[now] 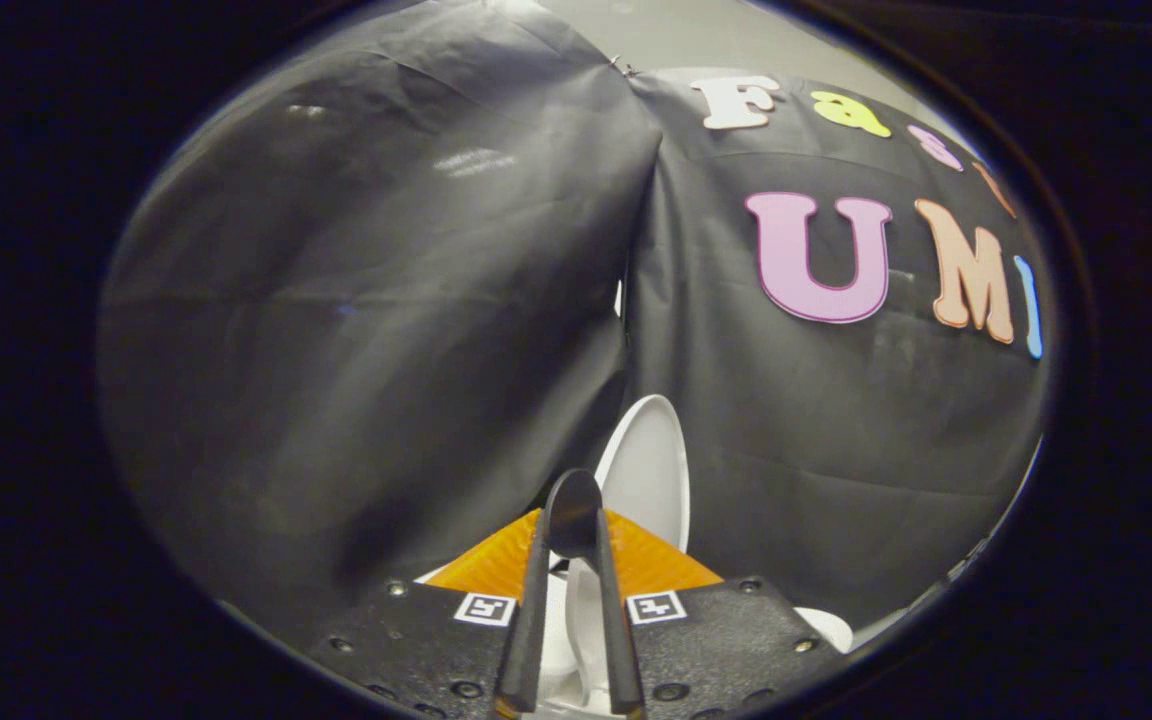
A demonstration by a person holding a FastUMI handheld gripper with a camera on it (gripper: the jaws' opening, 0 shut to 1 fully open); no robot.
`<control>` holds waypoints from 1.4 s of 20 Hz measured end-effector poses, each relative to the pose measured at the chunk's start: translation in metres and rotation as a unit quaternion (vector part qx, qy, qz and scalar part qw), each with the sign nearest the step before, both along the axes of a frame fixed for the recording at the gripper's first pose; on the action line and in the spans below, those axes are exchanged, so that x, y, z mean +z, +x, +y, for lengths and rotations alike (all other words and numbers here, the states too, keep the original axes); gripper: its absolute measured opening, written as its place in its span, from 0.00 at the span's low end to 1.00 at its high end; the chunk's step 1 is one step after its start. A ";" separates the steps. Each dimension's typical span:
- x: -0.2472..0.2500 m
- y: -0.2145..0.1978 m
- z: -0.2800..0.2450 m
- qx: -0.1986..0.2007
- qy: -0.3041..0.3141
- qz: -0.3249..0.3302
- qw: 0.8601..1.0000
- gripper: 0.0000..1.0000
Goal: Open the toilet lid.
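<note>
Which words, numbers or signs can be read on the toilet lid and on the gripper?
Toilet lid: no text on its white surface.
Gripper: no words or numbers. It has one square marker and a second square marker, which are black-and-white patterns, not letters.
The fingers stand close together just before the raised lid. Whether they press it cannot be told.

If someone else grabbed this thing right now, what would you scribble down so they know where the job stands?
Hand-held gripper: fingers drawn close together, their tips meeting just in front of the raised lid; whether they pinch its edge cannot be told.
Toilet lid: white, standing upright just beyond the fingertips, against the black cloth wall.
Done: lid looks lifted up.
Left: probably only to check the lid stays up by itself, then ease the gripper back.
</note>
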State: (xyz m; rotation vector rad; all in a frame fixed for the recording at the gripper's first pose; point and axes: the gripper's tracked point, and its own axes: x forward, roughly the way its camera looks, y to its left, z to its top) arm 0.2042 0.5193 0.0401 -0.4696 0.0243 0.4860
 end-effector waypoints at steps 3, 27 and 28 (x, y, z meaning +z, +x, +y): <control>0.022 -0.024 0.003 0.021 0.031 -0.027 0.999 0.34; 0.091 -0.129 -0.450 -0.322 0.082 -0.118 0.936 0.44; 0.079 -0.136 -0.467 -0.337 0.085 -0.107 0.931 0.43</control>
